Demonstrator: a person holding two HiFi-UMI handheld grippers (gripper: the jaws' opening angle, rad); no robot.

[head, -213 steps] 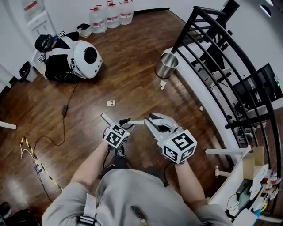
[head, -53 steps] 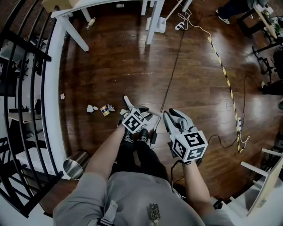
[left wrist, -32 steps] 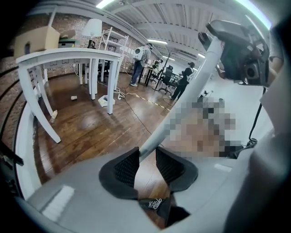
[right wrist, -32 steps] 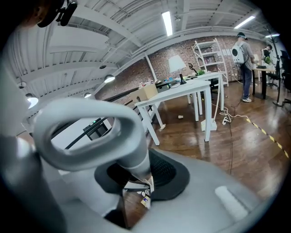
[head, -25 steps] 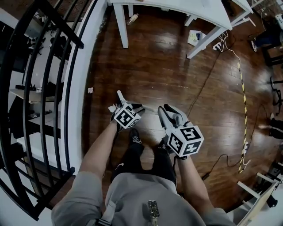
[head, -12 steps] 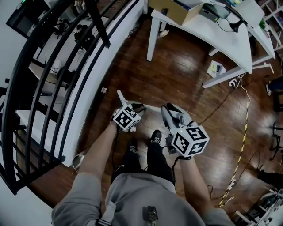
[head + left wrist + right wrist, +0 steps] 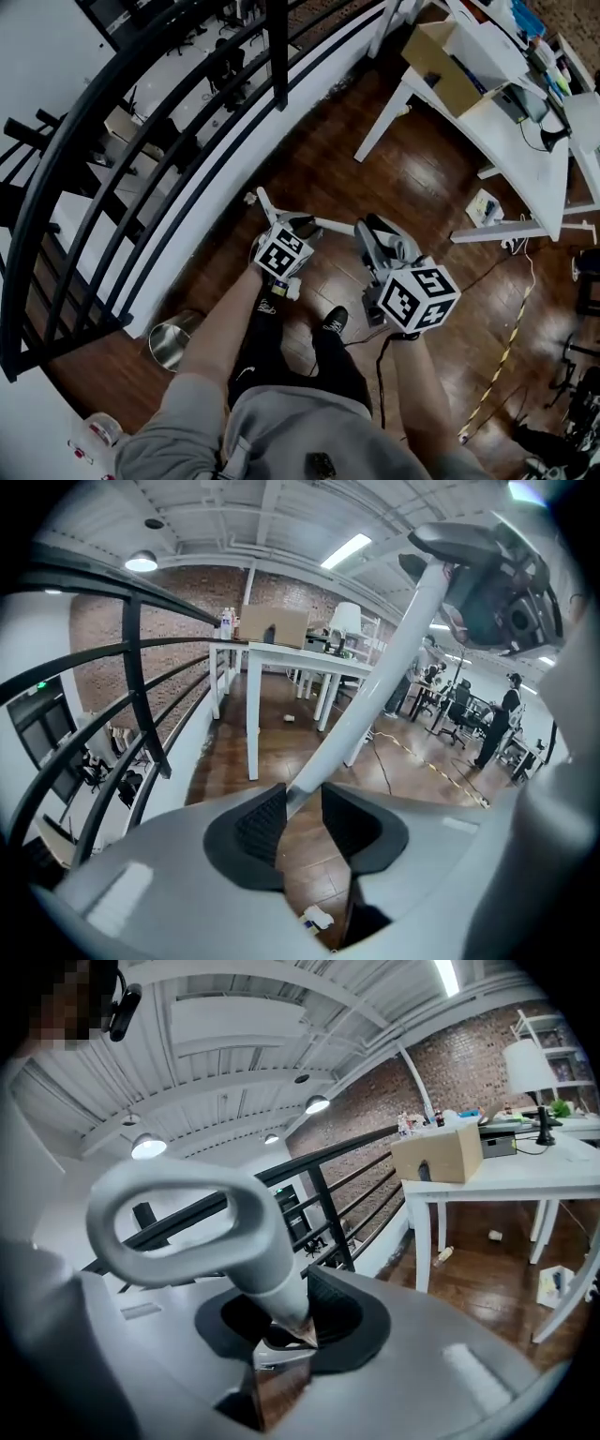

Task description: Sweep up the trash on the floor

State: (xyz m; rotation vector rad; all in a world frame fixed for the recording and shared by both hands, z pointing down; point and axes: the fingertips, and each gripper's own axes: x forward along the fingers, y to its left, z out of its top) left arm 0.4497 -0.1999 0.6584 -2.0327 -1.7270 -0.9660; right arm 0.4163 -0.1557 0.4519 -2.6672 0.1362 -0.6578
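Trash (image 7: pixel 314 917): a crumpled white scrap with a coloured bit lies on the wood floor (image 7: pixel 337 178), seen just below the jaws of the left gripper (image 7: pixel 300 823). Nothing touches it.
Pole (image 7: pixel 333 225): white, with a loop grip (image 7: pixel 173 1218) at its top. It runs from one gripper to the other, lifted and slanted. Its sweeping end shows in no view.
Right gripper (image 7: pixel 281 1321): clamped narrow on the pole's neck just under the loop grip. This is the upper hand of a broom hold, and I judge that it bears the weight.
Left gripper: about half wide, and its jaws have just been opening. The pole passes between them, leaning on one pad with floor showing before the other. I read it as a loose guide that lets the pole slide or turn.
Why so: two spaced holds give leverage for a stroke. With the pole up off the floor, this looks like repositioning, not sweeping.
Metal bin (image 7: pixel 172 342): upright on the floor at the foot of the railing (image 7: pixel 277 56), behind the person's left. I cannot tell what is inside.
Cardboard box (image 7: pixel 439 1155): on the white table (image 7: pixel 525 1180), well apart from the trash. Its contents are hidden.
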